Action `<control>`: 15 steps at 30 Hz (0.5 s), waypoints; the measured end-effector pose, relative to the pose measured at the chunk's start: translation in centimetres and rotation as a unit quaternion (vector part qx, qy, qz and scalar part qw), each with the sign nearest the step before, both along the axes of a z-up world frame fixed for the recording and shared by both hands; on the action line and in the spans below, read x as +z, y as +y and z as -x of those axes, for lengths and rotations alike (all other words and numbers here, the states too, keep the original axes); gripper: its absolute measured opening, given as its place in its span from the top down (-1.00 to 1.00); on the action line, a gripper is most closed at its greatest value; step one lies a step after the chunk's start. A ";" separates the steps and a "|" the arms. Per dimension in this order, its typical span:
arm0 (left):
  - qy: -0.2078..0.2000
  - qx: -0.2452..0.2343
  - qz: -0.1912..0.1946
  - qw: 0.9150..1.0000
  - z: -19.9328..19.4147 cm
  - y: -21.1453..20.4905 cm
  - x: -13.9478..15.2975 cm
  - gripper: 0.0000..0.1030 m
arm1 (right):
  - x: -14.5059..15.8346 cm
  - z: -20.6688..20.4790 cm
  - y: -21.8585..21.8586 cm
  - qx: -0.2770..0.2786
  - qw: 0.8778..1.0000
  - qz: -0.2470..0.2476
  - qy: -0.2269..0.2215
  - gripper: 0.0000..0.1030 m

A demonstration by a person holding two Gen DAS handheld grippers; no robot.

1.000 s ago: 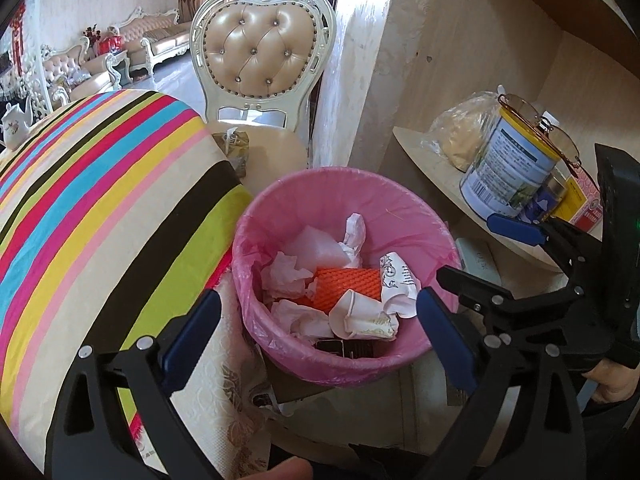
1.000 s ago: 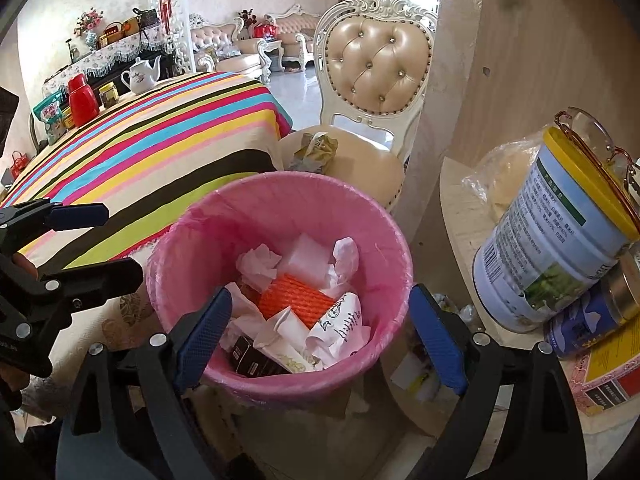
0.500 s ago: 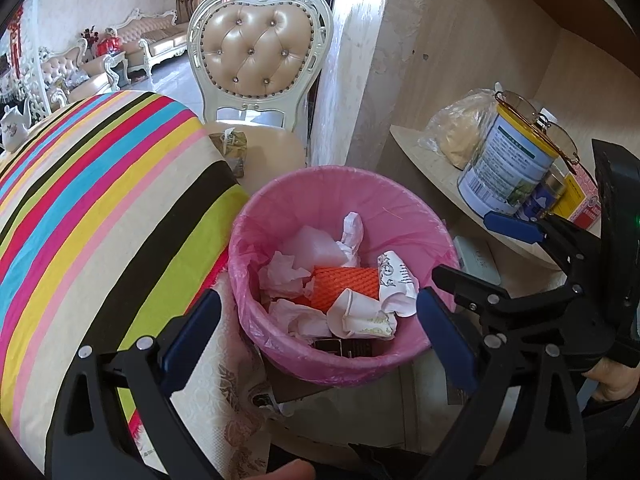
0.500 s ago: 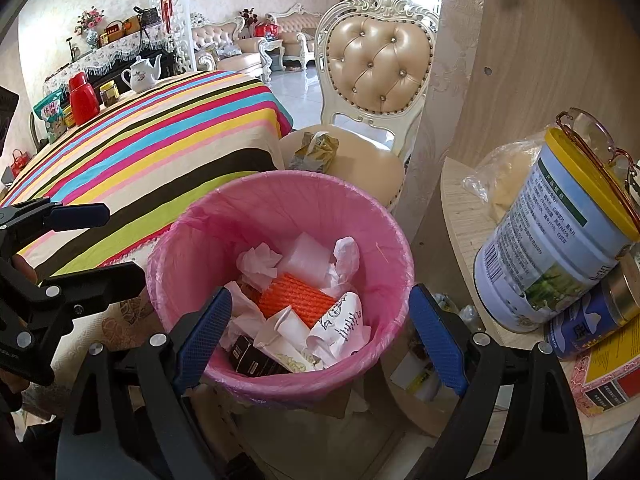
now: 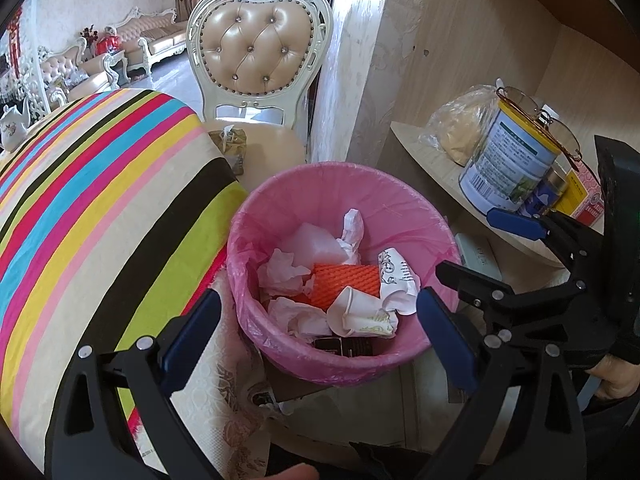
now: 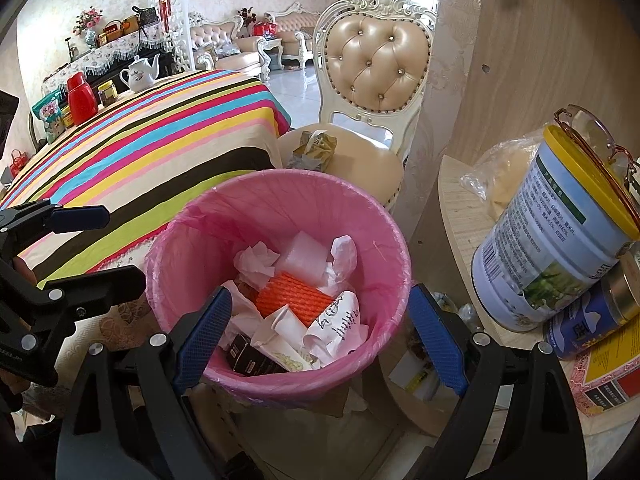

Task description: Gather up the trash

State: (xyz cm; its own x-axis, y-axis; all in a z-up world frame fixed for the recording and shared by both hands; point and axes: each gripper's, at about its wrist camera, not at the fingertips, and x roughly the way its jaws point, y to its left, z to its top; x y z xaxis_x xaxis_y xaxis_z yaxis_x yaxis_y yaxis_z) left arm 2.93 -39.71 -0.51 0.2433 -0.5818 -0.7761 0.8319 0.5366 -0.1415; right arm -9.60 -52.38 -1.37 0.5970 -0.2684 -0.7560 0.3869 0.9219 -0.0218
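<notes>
Left wrist view: the left gripper (image 5: 316, 336) points down at a bin (image 5: 400, 196) lined with a pink bag. Its jaws stand wide apart and hold nothing. The blue fingers (image 5: 190, 338) flank the near rim of the bin, one to each side, and neither pad touches the liner. The trash (image 5: 340, 280) lies inside the bin, beyond and between the fingers: crumpled tissues, an orange foam net (image 5: 346, 282), crushed paper cups (image 5: 366, 314) and a dark box (image 5: 344, 346) at the near wall. The bin stands between a striped tablecloth (image 5: 100, 208) on the left and a shelf (image 5: 432, 160) on the right. The right gripper (image 5: 476, 244) appears at the right edge, jaws apart and empty. A tin (image 5: 508, 164) stands on the shelf, with a chair (image 5: 260, 56) behind the bin. Right wrist view: the right gripper (image 6: 320, 340) also points down at the bin (image 6: 372, 216), jaws spread wide with nothing between the pads. Its fingers (image 6: 436, 340) straddle the near rim. The trash (image 6: 296, 300) sits inside, between and just beyond the fingertips. The left gripper (image 6: 104, 244) shows at the left edge, jaws apart, above the tablecloth (image 6: 160, 136). The tin (image 6: 552, 232) stands on the shelf to the right.
</notes>
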 end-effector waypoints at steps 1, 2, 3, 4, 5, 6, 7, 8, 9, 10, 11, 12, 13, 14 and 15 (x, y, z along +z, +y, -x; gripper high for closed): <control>0.000 0.000 0.000 1.000 0.0 0.0 0.0 -0.85 | 0.0 0.0 0.0 0.000 1.000 0.000 0.000 -0.63; 0.000 -0.001 0.000 1.000 -0.1 0.0 0.0 -0.85 | -0.1 0.1 0.0 0.000 1.000 0.000 0.000 -0.63; 0.000 0.000 0.000 1.000 -0.1 0.1 0.0 -0.85 | -0.1 0.1 0.0 0.000 1.000 0.000 0.000 -0.63; 0.000 0.000 0.000 1.000 -0.1 0.1 0.0 -0.85 | -0.2 0.0 -0.1 0.000 1.000 0.000 0.001 -0.63; 0.000 -0.001 0.000 1.000 0.0 0.1 -0.1 -0.85 | -0.2 0.0 -0.1 0.000 1.000 0.000 0.001 -0.63; 0.000 -0.001 0.000 1.000 -0.1 0.1 -0.1 -0.85 | -0.2 0.0 -0.1 0.000 1.000 0.000 0.001 -0.63; 0.000 0.000 0.000 1.000 -0.1 0.1 -0.1 -0.85 | -0.1 0.0 -0.1 0.000 1.000 0.000 0.001 -0.63; 0.000 0.000 0.000 1.000 -0.1 0.1 -0.1 -0.85 | -0.1 0.0 -0.1 -0.001 1.000 0.000 0.001 -0.63; 0.000 -0.001 0.000 1.000 0.0 0.1 -0.1 -0.85 | -0.1 0.0 -0.1 -0.001 1.000 0.000 0.001 -0.63; 0.000 -0.001 0.000 1.000 -0.1 0.1 -0.1 -0.85 | -0.1 0.0 -0.1 -0.001 1.000 0.000 0.001 -0.63; 0.000 -0.001 -0.001 1.000 -0.1 0.1 -0.1 -0.85 | -0.1 0.0 -0.1 0.000 1.000 0.000 0.001 -0.63; 0.000 -0.001 0.000 1.000 0.0 0.1 -0.1 -0.85 | -0.1 0.0 -0.1 0.000 1.000 0.000 0.001 -0.63; 0.000 -0.001 0.000 1.000 -0.1 0.1 -0.1 -0.85 | -0.2 0.0 -0.1 -0.001 1.000 0.000 0.001 -0.63; 0.000 -0.001 0.000 1.000 -0.1 0.1 -0.1 -0.85 | -0.2 0.0 -0.1 -0.001 1.000 0.000 0.002 -0.63; 0.000 -0.001 0.000 1.000 -0.1 0.2 0.0 -0.85 | -0.1 0.0 -0.1 -0.001 1.000 0.000 0.001 -0.63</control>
State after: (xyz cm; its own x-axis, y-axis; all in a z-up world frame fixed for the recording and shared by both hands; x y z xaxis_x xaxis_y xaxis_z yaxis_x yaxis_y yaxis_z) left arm 3.06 -39.55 -0.56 0.2416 -0.5821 -0.7764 0.8325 0.5354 -0.1423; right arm -9.64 -52.52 -1.51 0.5941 -0.2701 -0.7576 0.3892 0.9209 -0.0231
